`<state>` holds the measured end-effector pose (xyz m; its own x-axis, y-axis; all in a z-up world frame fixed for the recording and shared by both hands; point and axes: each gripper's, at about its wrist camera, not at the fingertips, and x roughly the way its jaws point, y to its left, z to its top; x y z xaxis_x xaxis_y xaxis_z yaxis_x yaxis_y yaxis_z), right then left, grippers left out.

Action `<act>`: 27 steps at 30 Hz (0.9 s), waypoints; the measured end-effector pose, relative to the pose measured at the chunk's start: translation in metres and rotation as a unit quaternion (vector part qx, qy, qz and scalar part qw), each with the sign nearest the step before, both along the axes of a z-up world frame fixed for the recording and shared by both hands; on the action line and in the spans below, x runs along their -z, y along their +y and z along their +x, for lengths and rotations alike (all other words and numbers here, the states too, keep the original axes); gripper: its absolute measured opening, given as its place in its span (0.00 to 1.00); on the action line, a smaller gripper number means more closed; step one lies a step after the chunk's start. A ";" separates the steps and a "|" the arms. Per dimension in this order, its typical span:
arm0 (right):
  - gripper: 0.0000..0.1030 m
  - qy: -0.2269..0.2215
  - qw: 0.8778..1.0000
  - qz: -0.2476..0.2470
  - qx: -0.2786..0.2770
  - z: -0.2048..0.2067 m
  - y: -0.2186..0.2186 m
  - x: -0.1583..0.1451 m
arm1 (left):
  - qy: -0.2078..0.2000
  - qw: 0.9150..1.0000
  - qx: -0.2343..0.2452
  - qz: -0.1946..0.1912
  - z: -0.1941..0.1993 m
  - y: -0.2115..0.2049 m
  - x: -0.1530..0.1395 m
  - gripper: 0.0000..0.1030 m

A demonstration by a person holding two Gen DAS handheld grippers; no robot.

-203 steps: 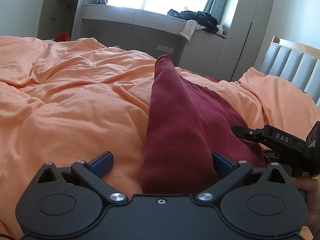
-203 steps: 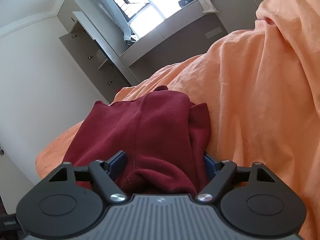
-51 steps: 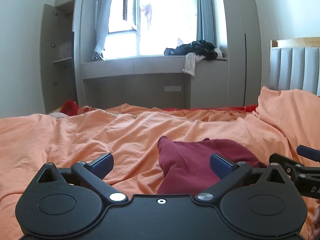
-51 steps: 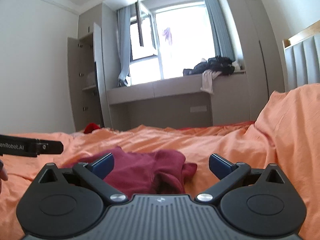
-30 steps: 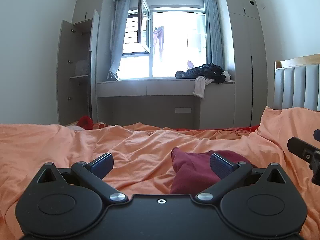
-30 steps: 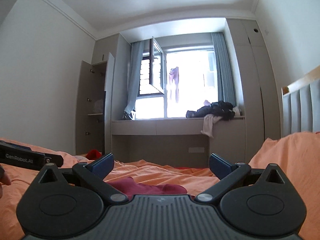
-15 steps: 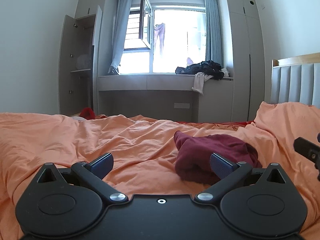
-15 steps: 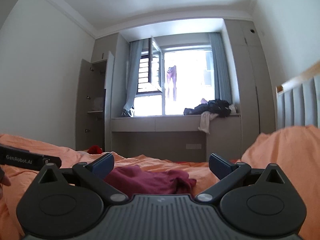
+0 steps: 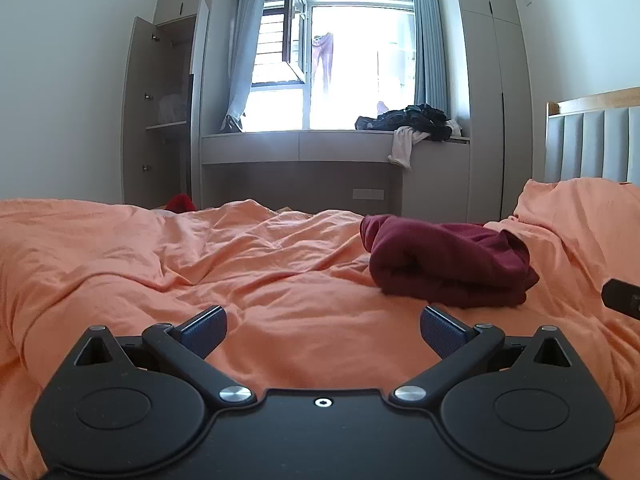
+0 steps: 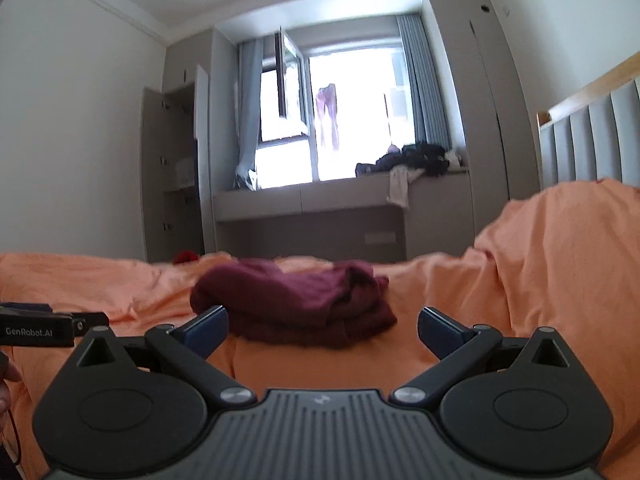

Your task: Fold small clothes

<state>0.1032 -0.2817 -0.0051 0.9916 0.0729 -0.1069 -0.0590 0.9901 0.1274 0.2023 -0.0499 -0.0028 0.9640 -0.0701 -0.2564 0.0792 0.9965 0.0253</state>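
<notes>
The left tongs (image 9: 323, 330) are spread wide with nothing between them, low over the orange duvet (image 9: 160, 264). The right tongs (image 10: 322, 330) are spread too and grip nothing. The maroon garment (image 9: 448, 262) lies in a folded bundle on the bed, ahead and to the right of the left tongs and clear of them; from the right wrist it sits just beyond the fingertips, its edges loose and uneven. A raised hump of duvet (image 10: 560, 248) stands to its right, near the padded headboard (image 9: 592, 140). Farther off, dark clothes (image 9: 412, 122) are heaped on the window ledge, and a wardrobe door (image 9: 138, 112) stands open.
</notes>
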 end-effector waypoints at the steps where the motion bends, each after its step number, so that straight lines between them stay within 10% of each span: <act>1: 1.00 -0.001 1.000 -0.003 0.003 -0.001 0.001 0.003 | -0.001 1.000 0.001 -0.001 0.001 0.002 0.003 1.00; 27: 1.00 0.005 1.000 0.004 0.018 0.005 0.007 0.027 | -0.011 1.000 0.013 0.023 0.002 -0.002 0.033 1.00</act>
